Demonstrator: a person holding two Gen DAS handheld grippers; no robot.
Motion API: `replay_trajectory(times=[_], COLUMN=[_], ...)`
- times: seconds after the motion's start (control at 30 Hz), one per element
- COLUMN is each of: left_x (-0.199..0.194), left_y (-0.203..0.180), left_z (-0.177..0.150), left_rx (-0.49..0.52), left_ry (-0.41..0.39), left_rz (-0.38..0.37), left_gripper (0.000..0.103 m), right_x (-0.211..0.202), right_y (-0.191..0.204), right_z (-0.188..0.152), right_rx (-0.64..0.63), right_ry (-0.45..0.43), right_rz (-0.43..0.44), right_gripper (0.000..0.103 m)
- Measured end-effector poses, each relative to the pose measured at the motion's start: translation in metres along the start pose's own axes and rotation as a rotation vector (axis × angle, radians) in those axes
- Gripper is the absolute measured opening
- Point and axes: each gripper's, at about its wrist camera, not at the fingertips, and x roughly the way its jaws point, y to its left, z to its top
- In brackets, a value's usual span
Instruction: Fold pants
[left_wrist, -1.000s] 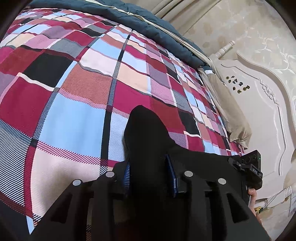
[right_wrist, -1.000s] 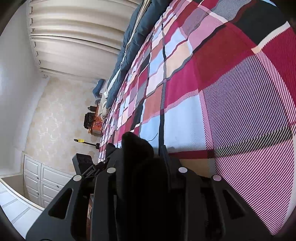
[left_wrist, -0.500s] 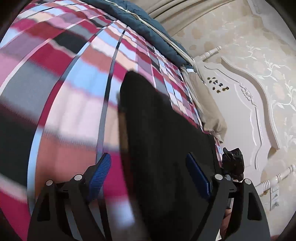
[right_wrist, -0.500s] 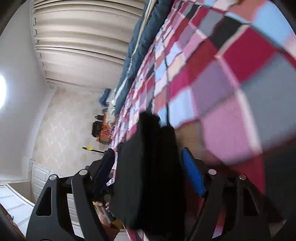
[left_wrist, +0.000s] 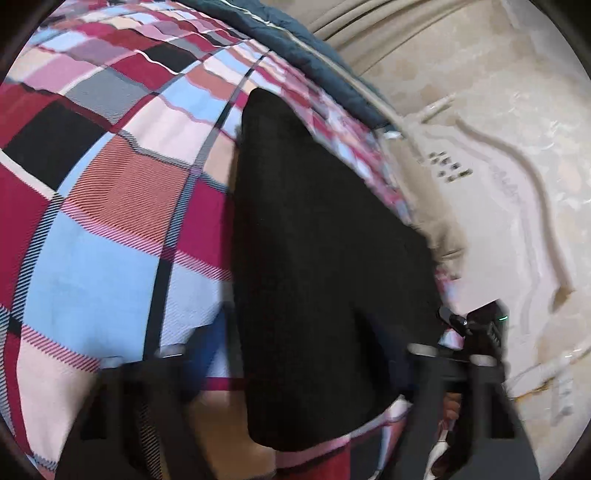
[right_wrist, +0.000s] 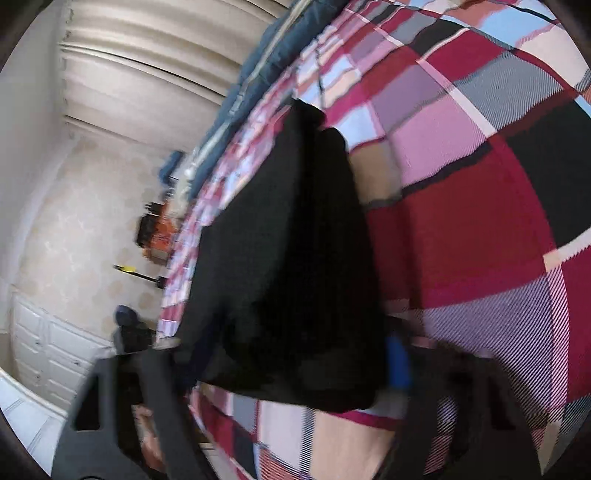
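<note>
The black pants (left_wrist: 325, 258) lie folded flat on the plaid bedspread (left_wrist: 103, 221). They also show in the right wrist view (right_wrist: 288, 266). My left gripper (left_wrist: 306, 365) is open, its jaws wide apart on either side of the pants' near edge, and holds nothing. My right gripper (right_wrist: 295, 358) is open too, its blue pads (right_wrist: 397, 363) spread wide around the near edge of the pants. Both views are motion-blurred.
A white carved headboard (left_wrist: 517, 206) and a beige pillow (left_wrist: 439, 221) stand at the right of the left wrist view. A dark blue quilt (left_wrist: 314, 48) lies along the far bed edge. Curtains (right_wrist: 140, 74) and a white cabinet (right_wrist: 51, 354) show at left.
Both grippers were shut on the pants a second ago; they have opened, let the cloth drop flat on the bed, and pulled back.
</note>
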Motion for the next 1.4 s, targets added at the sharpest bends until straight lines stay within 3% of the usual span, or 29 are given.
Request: replay_trajectory(times=[0.1,0.27,0.47,0.73,1.4], left_x=[0.001,-0.004,-0.011,-0.023,-0.033], left_y=[0.000,-0.013,-0.025,-0.021,-0.014], left_z=[-0.002,-0.003,-0.014,-0.030,-0.039], left_rx=[-0.054,-0.013,0.036,0.031,0.014], left_ry=[-0.001,-0.010,-0.012,-0.007,-0.011], left_rz=[-0.019,0.043,0.105,0.104,0.094], left_gripper=[0.044,0.037,0.037,0.037,0.037], right_x=[-0.006,-0.014,-0.017,-0.022,-0.013], right_y=[-0.009,-0.002,-0.001,-0.001,0.001], right_z=[-0.002,-0.002,-0.006,-0.026,-0.030], right_rx=[0.026,0.018,0.023,0.034,0.046], right_ry=[-0.004,-0.017,-0.006,0.003,0.015], right_rz=[0.022,0.031,0.033,0.042,0.056], right_gripper=[0.038,0.034,0.034,0.034,0.034])
